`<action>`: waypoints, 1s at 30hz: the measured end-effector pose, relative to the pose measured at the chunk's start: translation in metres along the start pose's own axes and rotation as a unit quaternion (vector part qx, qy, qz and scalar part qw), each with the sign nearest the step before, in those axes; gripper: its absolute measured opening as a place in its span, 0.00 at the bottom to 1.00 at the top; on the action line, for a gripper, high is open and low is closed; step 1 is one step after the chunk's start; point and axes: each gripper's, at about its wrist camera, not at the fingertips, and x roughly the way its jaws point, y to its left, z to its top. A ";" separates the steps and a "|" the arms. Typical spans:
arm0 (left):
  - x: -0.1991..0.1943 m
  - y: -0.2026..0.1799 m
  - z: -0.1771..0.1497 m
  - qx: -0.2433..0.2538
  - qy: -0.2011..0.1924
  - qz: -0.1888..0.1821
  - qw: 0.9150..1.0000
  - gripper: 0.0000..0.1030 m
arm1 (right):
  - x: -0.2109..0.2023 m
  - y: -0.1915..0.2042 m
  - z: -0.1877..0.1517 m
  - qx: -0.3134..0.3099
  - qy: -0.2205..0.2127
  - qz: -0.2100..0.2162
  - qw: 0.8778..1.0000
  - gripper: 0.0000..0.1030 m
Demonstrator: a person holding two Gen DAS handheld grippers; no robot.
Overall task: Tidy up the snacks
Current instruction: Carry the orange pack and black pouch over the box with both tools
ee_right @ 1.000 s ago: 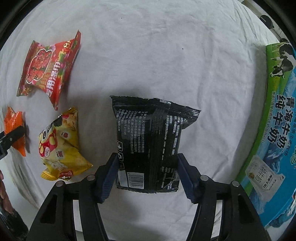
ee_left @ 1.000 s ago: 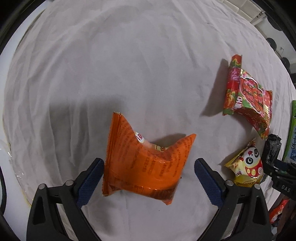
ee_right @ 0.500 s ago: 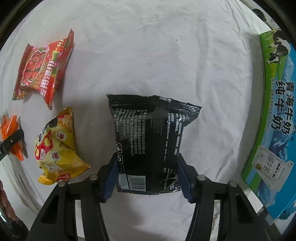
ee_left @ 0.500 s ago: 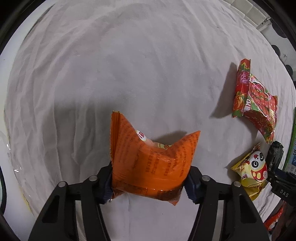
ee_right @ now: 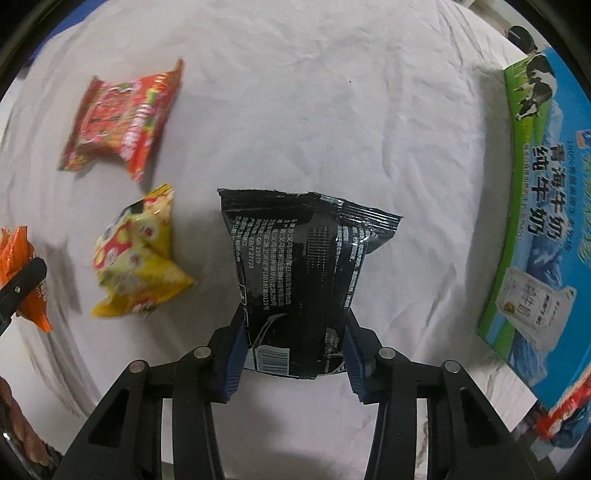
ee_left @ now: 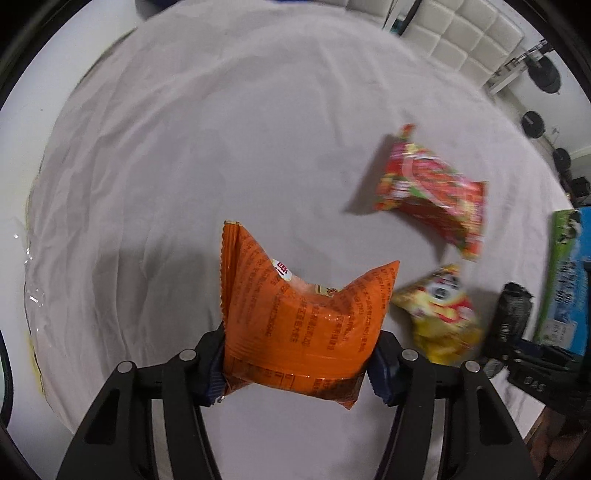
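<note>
My left gripper [ee_left: 297, 363] is shut on an orange snack bag [ee_left: 299, 314], lifted above the white cloth. My right gripper [ee_right: 293, 360] is shut on a black snack bag [ee_right: 299, 280], also held up off the cloth. A red snack bag [ee_left: 434, 190] [ee_right: 120, 122] and a yellow panda snack bag [ee_left: 441, 314] [ee_right: 138, 251] lie on the cloth between the two grippers. In the left wrist view the black bag [ee_left: 511, 314] and the right gripper show at the far right. The orange bag [ee_right: 22, 273] shows at the left edge of the right wrist view.
A blue and green milk carton box [ee_right: 543, 206] [ee_left: 567, 273] lies on the right side of the white cloth [ee_left: 221, 129]. White padded chairs [ee_left: 461, 33] stand beyond the far edge. Dark weights [ee_left: 532, 123] sit on the floor at the right.
The left gripper closed on the orange bag and raised it. The right gripper, holding the black bag throughout, lifted and tilted, so more of the room and milk box shows.
</note>
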 end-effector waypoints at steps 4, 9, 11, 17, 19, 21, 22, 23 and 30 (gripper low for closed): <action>-0.030 -0.017 -0.016 0.013 -0.031 -0.011 0.999 0.56 | -0.027 -0.004 -0.014 -0.016 -0.024 0.014 0.999 0.46; -0.071 -0.060 -0.031 0.037 -0.062 -0.036 0.997 0.56 | -0.075 -0.016 -0.036 -0.031 -0.066 0.030 0.997 0.46; -0.087 -0.070 -0.033 0.045 -0.067 -0.051 0.995 0.56 | -0.091 -0.023 -0.043 -0.032 -0.079 0.036 0.996 0.46; -0.130 -0.117 -0.051 0.081 -0.095 -0.078 0.989 0.56 | -0.144 -0.062 -0.077 -0.021 -0.124 0.058 0.990 0.46; -0.143 -0.134 -0.057 0.093 -0.107 -0.083 0.986 0.56 | -0.154 -0.073 -0.092 -0.015 -0.137 0.062 0.989 0.46; -0.153 -0.148 -0.061 0.101 -0.118 -0.091 0.984 0.56 | -0.167 -0.091 -0.104 -0.008 -0.148 0.067 0.987 0.46; -0.164 -0.154 -0.066 0.104 -0.122 -0.096 0.982 0.56 | -0.174 -0.102 -0.112 -0.003 -0.154 0.071 0.985 0.46; -0.169 -0.162 -0.069 0.108 -0.125 -0.099 0.981 0.56 | -0.181 -0.114 -0.122 0.002 -0.161 0.075 0.984 0.46; -0.205 -0.227 -0.095 0.144 -0.146 -0.122 0.971 0.56 | -0.222 -0.181 -0.171 0.030 -0.200 0.076 0.976 0.46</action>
